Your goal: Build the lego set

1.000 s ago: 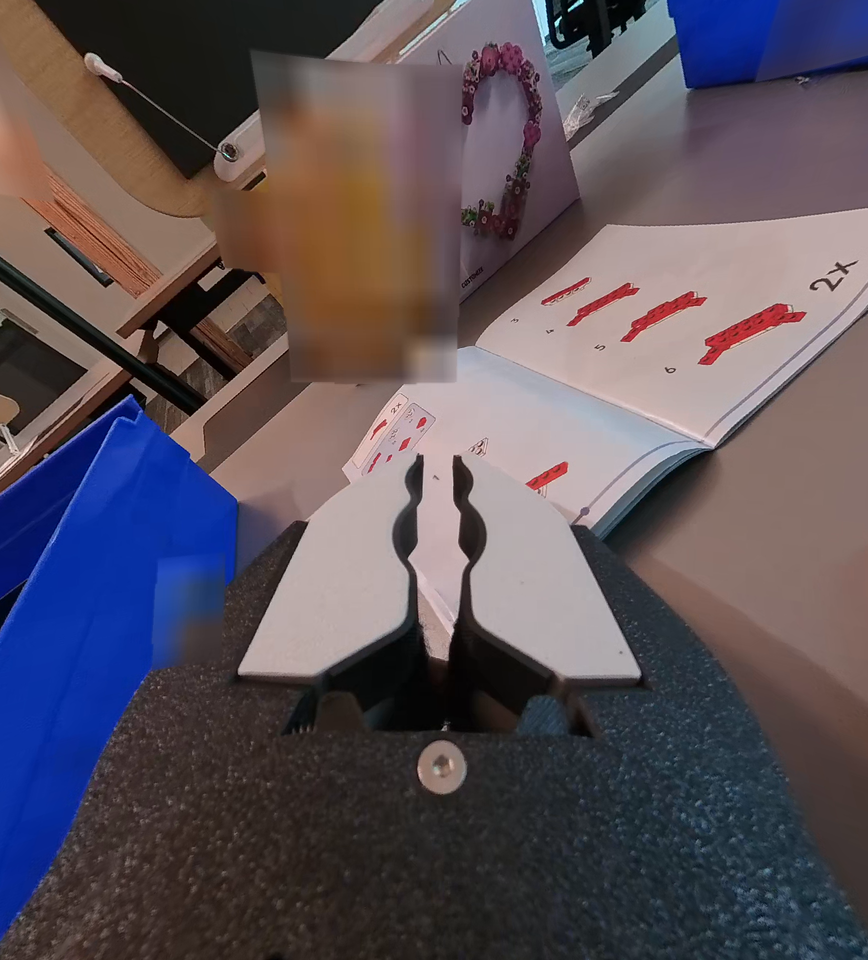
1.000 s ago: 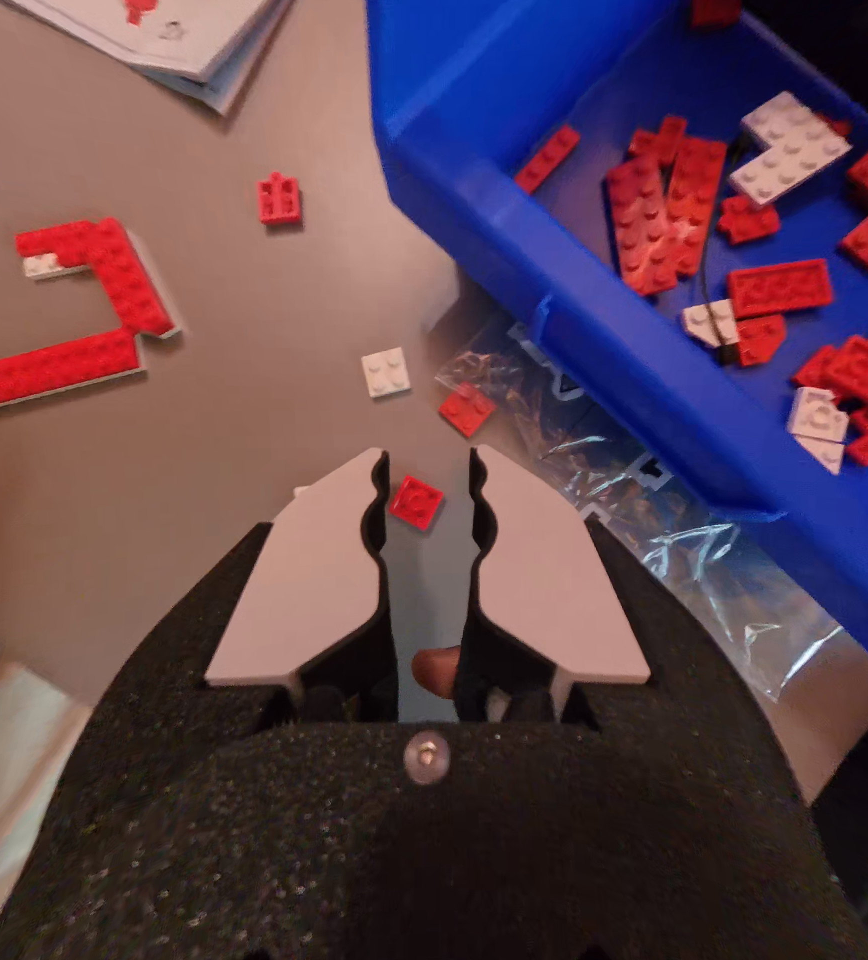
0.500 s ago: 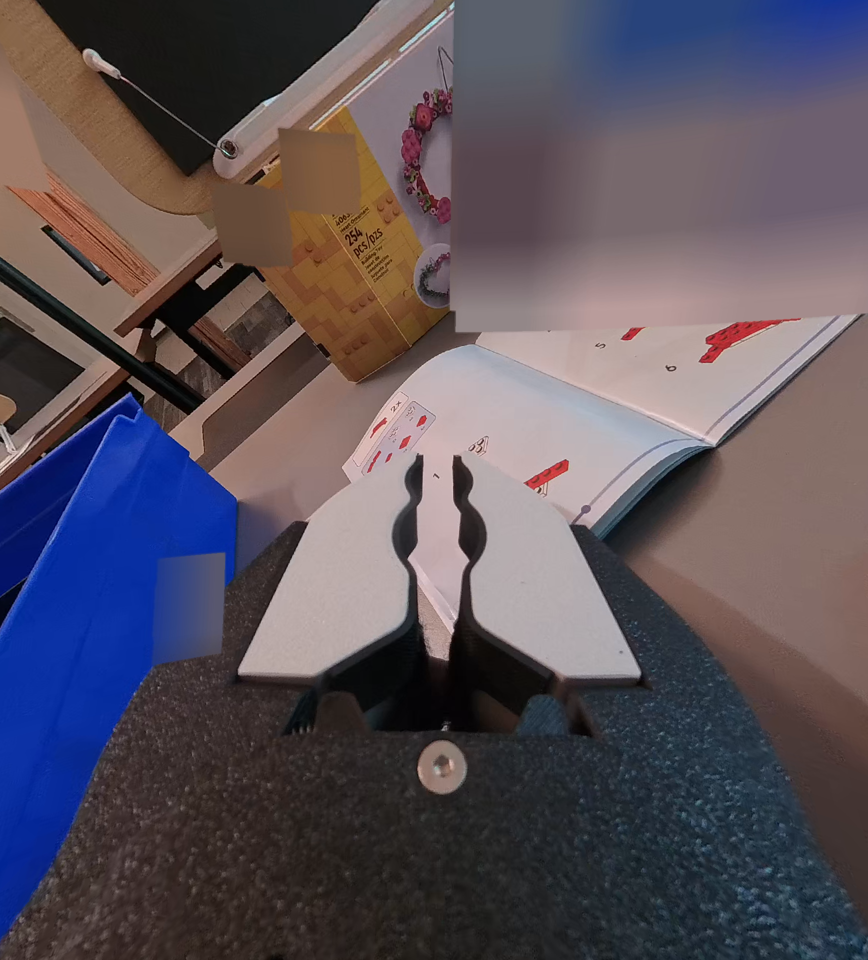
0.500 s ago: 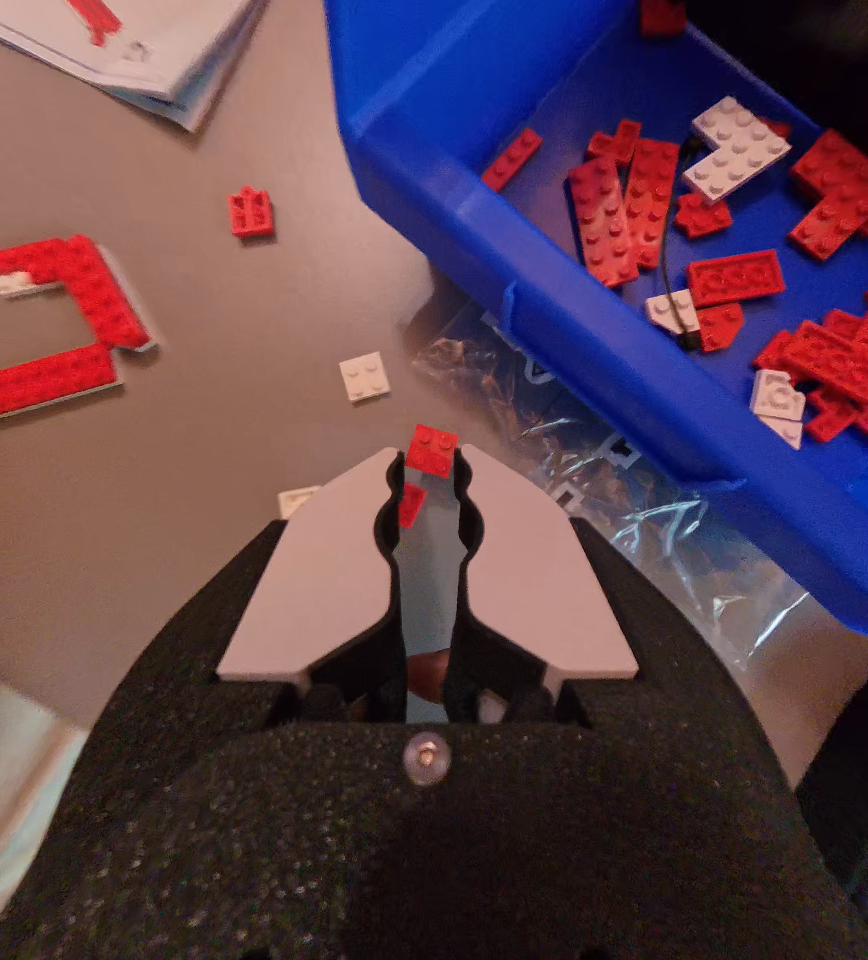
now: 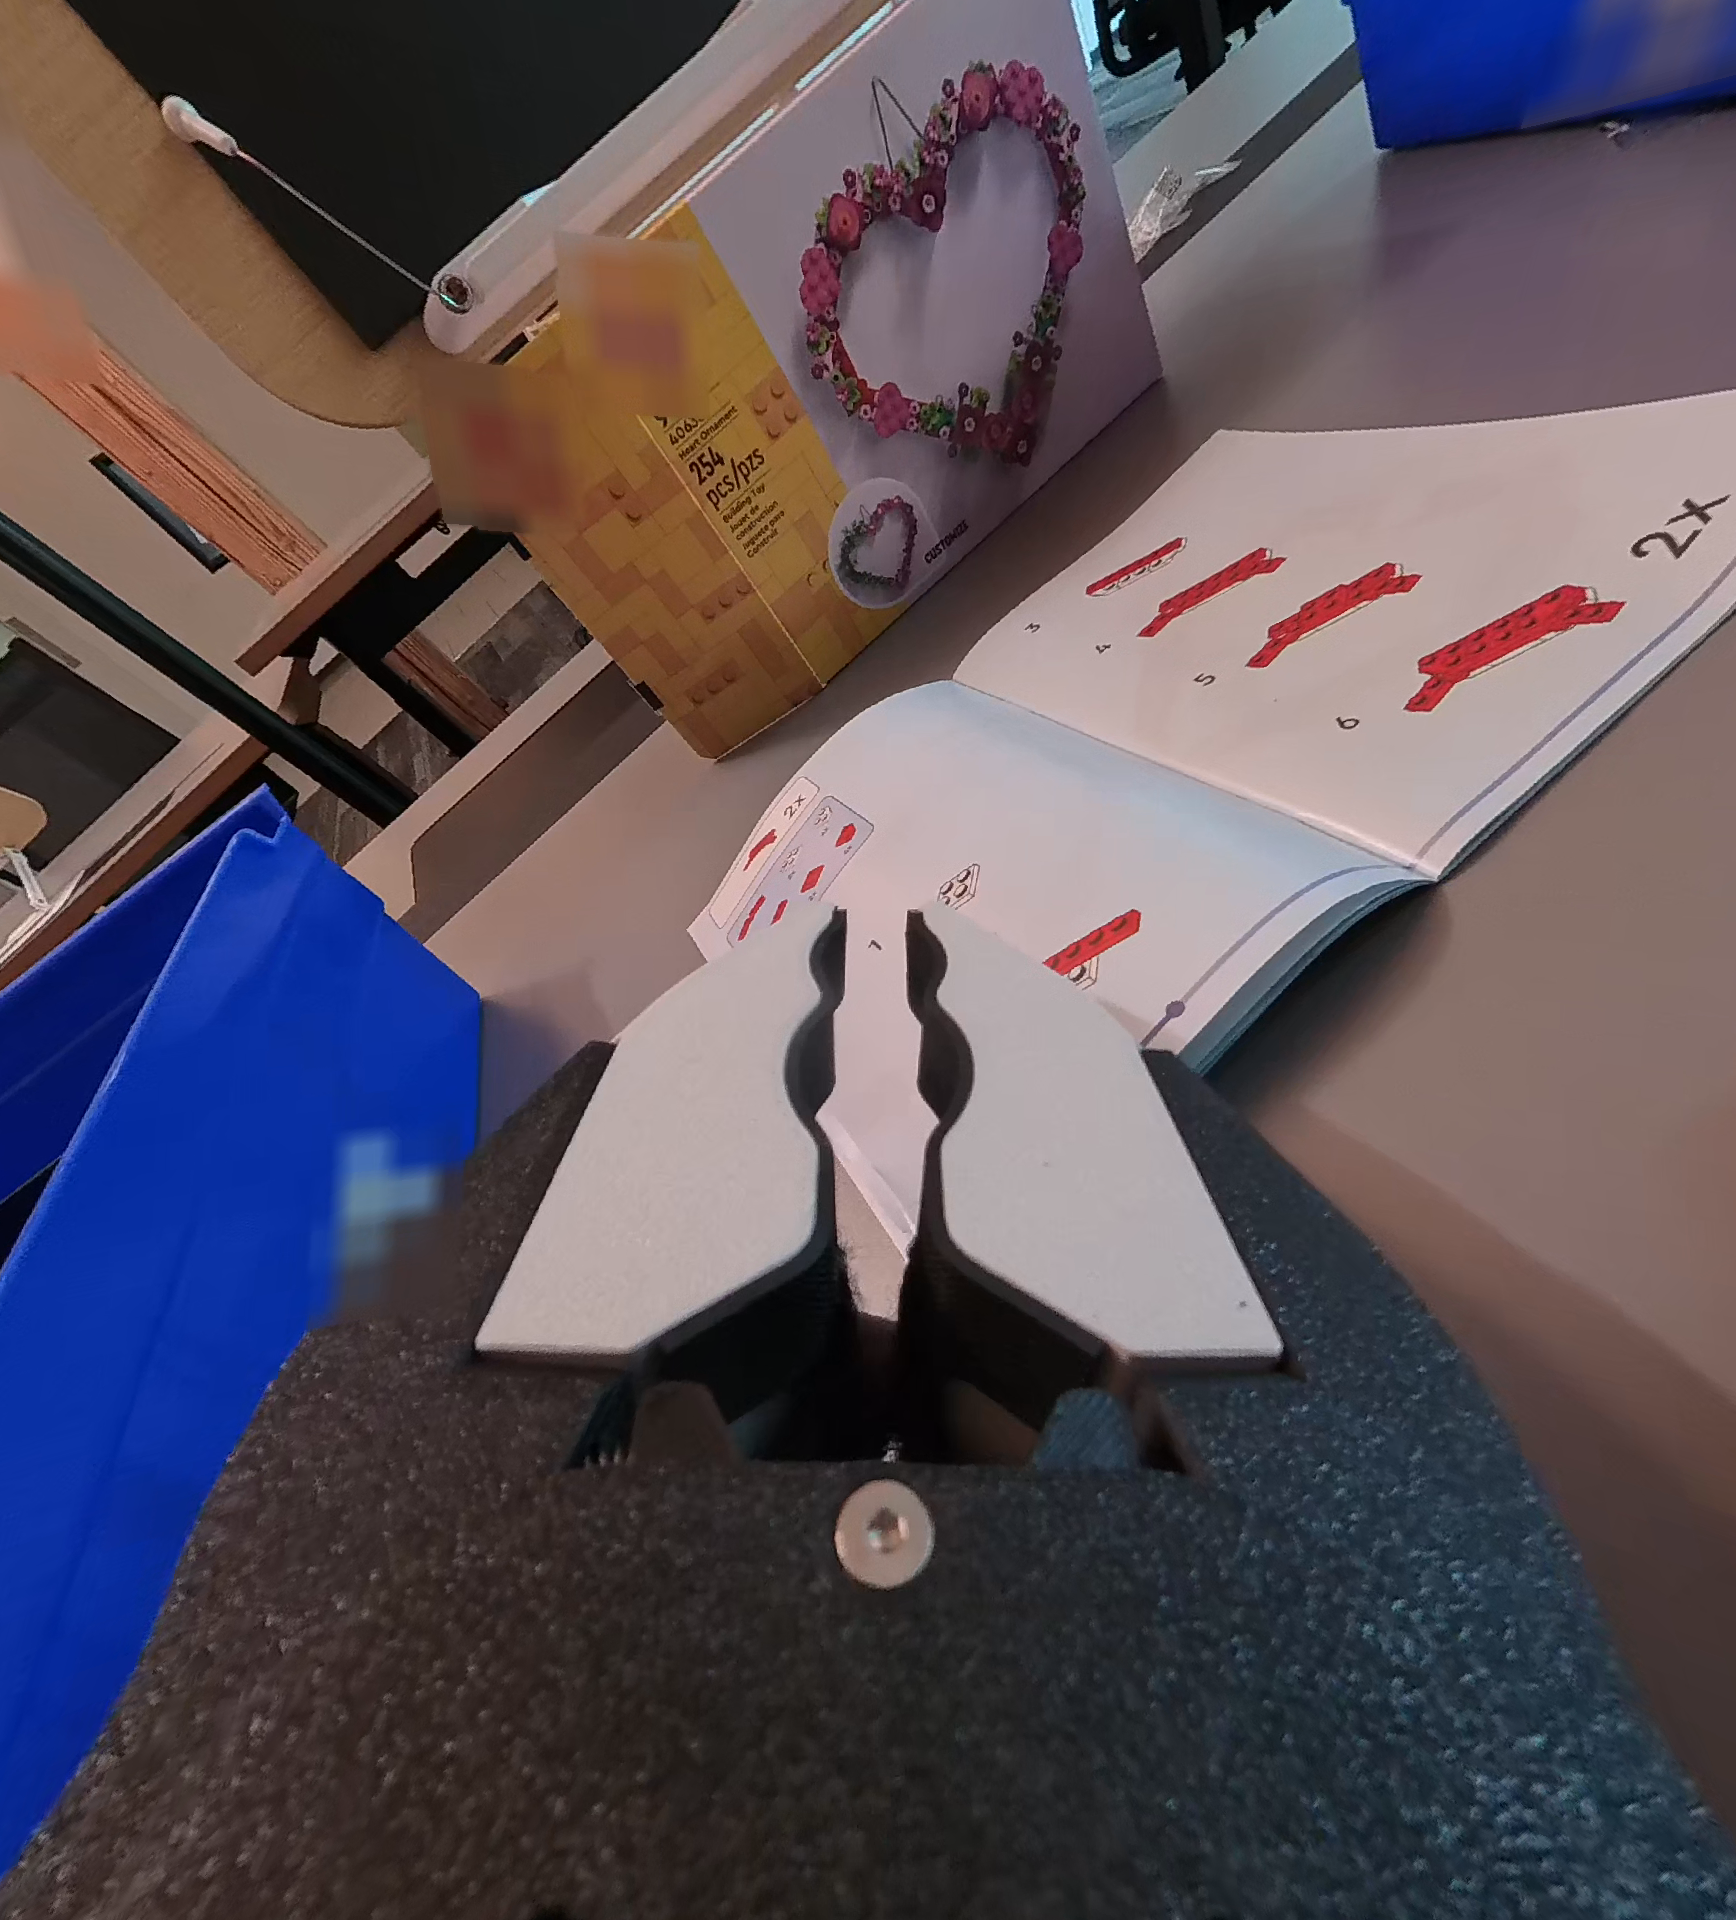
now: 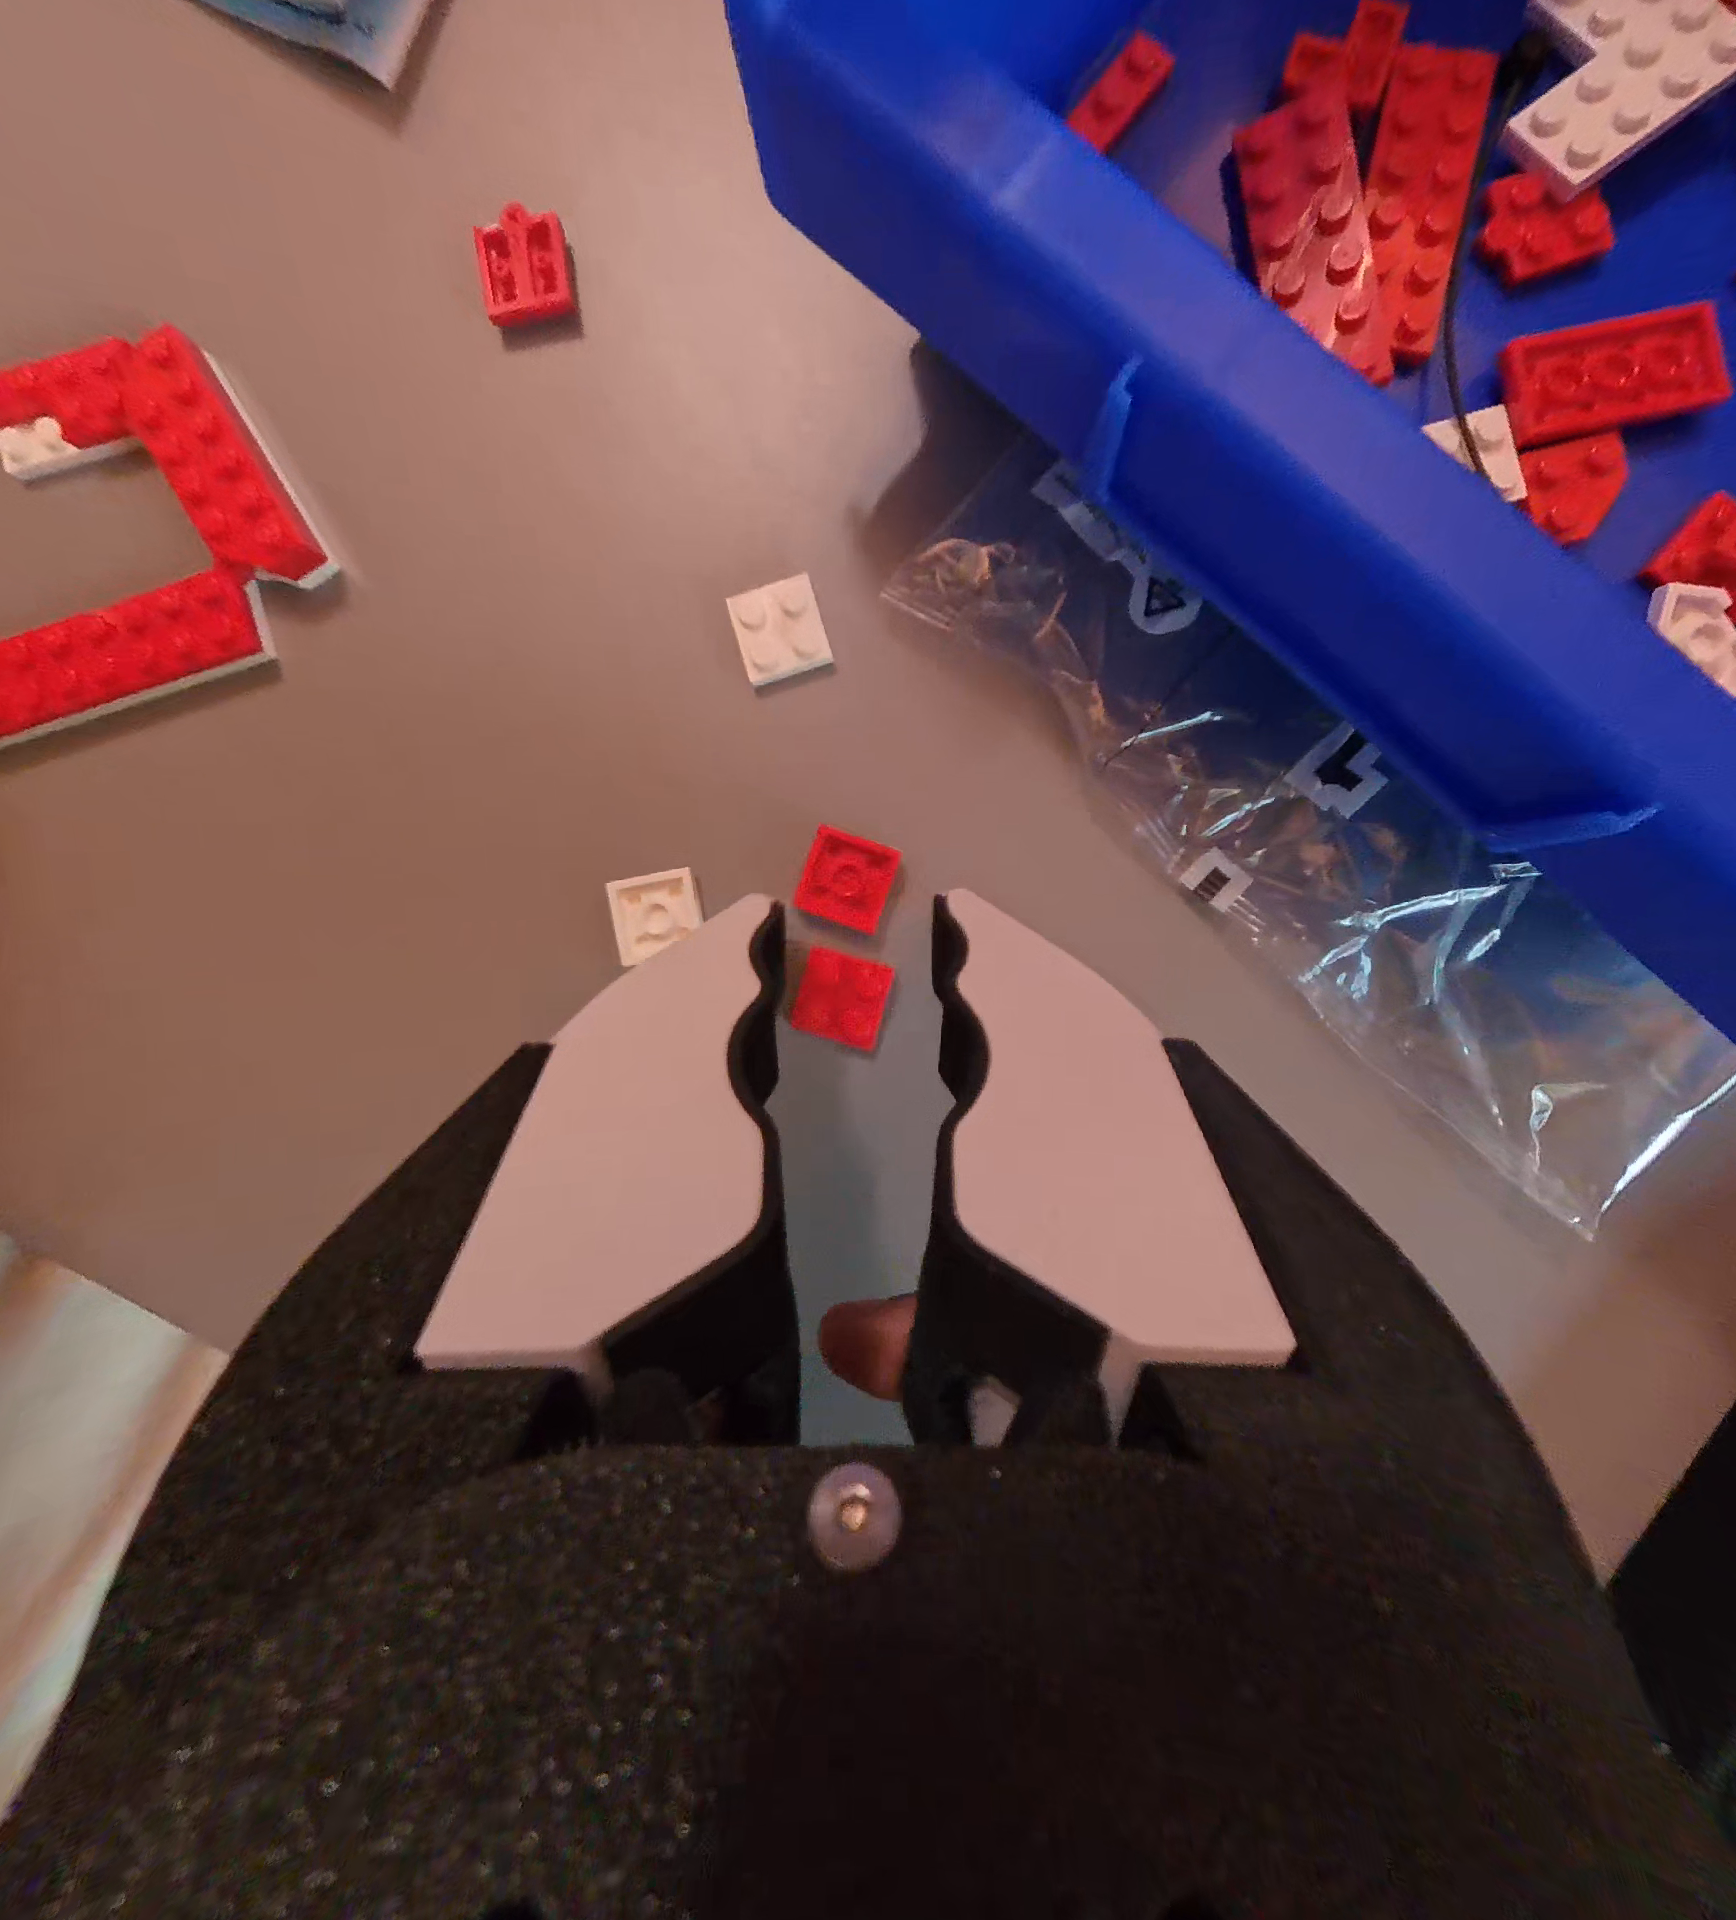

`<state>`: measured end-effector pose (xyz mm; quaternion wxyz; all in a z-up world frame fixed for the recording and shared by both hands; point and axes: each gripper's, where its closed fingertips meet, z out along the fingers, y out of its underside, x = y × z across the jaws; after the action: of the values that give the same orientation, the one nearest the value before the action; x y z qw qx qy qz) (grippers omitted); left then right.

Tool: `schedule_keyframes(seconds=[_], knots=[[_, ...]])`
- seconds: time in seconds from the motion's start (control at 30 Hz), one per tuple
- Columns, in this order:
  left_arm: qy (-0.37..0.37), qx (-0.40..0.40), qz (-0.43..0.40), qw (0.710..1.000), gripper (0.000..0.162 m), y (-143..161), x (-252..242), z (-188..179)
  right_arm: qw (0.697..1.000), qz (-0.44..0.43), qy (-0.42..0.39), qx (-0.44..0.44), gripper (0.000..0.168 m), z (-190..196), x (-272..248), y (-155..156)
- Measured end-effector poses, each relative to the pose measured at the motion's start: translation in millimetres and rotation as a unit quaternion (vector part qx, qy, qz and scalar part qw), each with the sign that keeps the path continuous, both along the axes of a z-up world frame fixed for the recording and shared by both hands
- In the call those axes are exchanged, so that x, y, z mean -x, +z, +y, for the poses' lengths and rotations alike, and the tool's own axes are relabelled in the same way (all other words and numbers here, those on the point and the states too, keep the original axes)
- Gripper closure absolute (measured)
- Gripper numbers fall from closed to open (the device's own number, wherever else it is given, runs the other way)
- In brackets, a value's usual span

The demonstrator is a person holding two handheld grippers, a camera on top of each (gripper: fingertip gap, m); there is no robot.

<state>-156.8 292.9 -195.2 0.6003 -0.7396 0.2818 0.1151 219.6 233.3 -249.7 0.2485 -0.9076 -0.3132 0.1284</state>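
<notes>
My right gripper [image 6: 856,909] is open, low over the grey table. A small red square plate [image 6: 840,1000] lies between its fingertips, and a second red square plate [image 6: 848,876] lies upside down just ahead of them. Two small white plates [image 6: 779,629] [image 6: 653,914] lie nearby. A partly built red L-shaped piece on white plates [image 6: 209,468] and a long red strip [image 6: 85,665] lie at the left. My left gripper [image 5: 874,925] is shut and empty, pointing at the open instruction booklet [image 5: 1259,727].
A blue bin [image 6: 1259,416] with several red and white plates stands at the right, over a clear plastic bag [image 6: 1363,883]. A small red piece [image 6: 523,260] lies farther off. The set's box [image 5: 895,416] stands behind the booklet. Another blue bin [image 5: 116,1247] is at my left gripper's left. The tips of one gripper are about 40 cm away from the tips of the other. To the small red piece [image 6: 523,260]: right tips about 12 cm, left tips about 25 cm.
My right gripper's jaws narrowed by a red plate at the tips, then opened wider. The two red plates now lie close together. The left gripper has not moved.
</notes>
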Motion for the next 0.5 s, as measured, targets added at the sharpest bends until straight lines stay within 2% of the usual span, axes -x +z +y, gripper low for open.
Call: schedule_keyframes(seconds=[0.23,0.3,0.43,0.5], knots=[[0.000,0.001,0.000,1.000,0.151,0,0,0,1.000,-0.007,-0.015,-0.005,0.141,6,3,-4],[0.000,0.001,0.000,1.000,0.151,0,0,0,1.000,-0.013,-0.009,-0.011,0.150,9,5,-5],[-0.001,0.000,0.001,1.000,0.151,0,0,0,0.999,-0.030,0.005,-0.014,0.150,8,-1,-4],[-0.001,0.001,0.002,1.000,0.151,-1,0,0,1.000,-0.010,-0.005,-0.013,0.150,8,-7,2]])
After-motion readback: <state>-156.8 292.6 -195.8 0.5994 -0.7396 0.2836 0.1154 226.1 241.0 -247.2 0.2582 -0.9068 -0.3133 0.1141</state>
